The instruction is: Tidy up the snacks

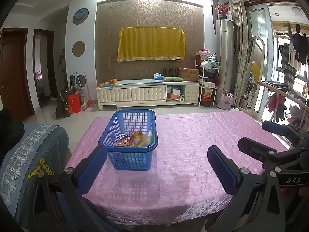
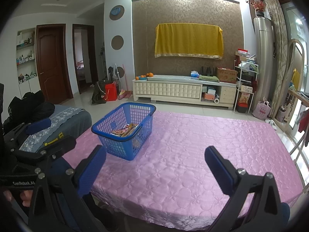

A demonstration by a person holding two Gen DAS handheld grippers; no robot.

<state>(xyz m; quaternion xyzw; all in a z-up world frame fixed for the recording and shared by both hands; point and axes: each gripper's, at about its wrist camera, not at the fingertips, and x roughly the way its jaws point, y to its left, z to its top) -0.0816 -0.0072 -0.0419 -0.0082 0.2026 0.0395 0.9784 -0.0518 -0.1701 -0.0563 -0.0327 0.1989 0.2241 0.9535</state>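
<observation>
Basket [image 1: 131, 141] on the worktop [image 1: 193, 145], near its far left corner; snack packets [image 1: 133, 140] inside, at the basket's near end. Cabinet [image 1: 146, 94] beyond the worktop's far edge, against the wall.

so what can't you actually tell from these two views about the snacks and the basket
- Snack packets: how many, and their labels; both views, they overlap and the print is too small.
- Basket floor: left wrist view, the near wall and the packets cover it.
- Table near edge: both views, the left tongs and right tongs block parts of it; both are open and empty.
</observation>
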